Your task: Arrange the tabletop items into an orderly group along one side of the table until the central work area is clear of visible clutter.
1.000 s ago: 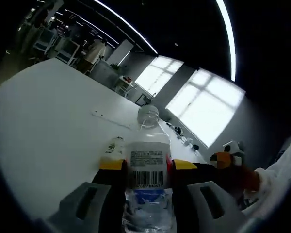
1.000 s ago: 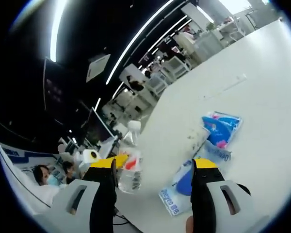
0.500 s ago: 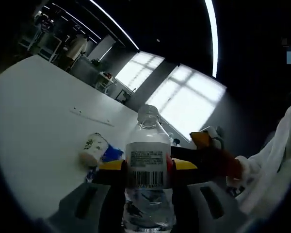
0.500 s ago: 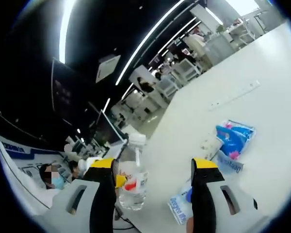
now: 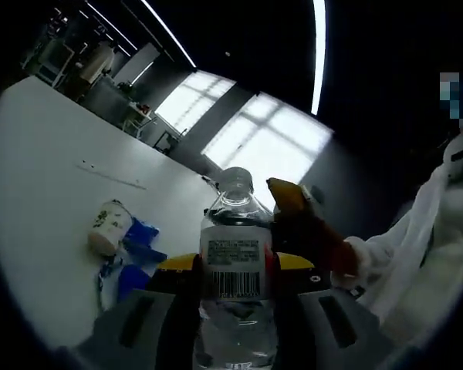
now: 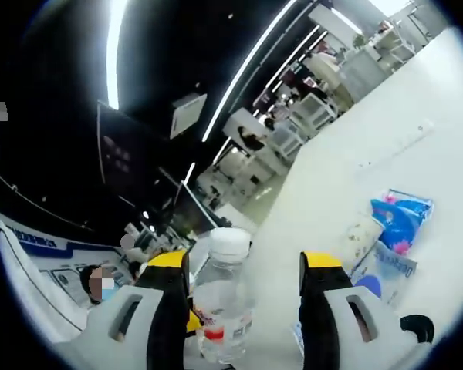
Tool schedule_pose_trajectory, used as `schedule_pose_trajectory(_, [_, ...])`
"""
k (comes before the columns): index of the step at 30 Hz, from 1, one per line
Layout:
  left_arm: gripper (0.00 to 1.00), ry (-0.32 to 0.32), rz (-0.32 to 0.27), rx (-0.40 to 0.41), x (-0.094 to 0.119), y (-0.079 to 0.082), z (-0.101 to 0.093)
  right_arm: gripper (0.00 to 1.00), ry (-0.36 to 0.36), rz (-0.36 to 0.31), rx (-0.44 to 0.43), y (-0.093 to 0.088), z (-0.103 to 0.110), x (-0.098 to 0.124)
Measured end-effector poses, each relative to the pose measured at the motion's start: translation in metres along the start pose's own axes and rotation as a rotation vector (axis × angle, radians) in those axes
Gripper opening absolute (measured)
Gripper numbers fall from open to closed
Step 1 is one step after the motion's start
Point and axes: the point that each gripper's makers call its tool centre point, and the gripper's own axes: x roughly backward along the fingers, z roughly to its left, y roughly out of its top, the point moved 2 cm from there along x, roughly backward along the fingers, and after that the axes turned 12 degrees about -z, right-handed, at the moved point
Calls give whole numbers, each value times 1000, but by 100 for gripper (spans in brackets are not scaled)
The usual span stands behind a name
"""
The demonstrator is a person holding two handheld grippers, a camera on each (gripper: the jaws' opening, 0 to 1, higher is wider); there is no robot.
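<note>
Left gripper (image 5: pixel 233 266), rising from the bottom centre of the left gripper view, has its yellow-tipped jaws clamped on a clear plastic water bottle (image 5: pixel 234 270) with a white barcode label and a clear cap; the bottle stands upright between the jaws and fills the lower middle of the frame. To the lower left of it, on the white table (image 5: pixel 38 177), a small white paper cup with a green print (image 5: pixel 108 227) lies on its side, touching blue plastic packets (image 5: pixel 135 250) just beside it. Right gripper (image 6: pixel 243 266), in the right gripper view, holds its jaws apart with nothing between them touched; the same bottle (image 6: pixel 224 304) shows at lower centre, just inside the left-hand jaw. At the right edge of that frame the cup (image 6: pixel 360 233) and blue packets (image 6: pixel 400 220) lie on the table. A white sleeve (image 5: pixel 417 254) shows at the right of the left gripper view.
</note>
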Motion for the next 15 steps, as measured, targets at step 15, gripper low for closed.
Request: schedule_pose_trajectory(15, [36,-52,45,-6,1,-7,-13,24,132,0,-31,-7,21,-4])
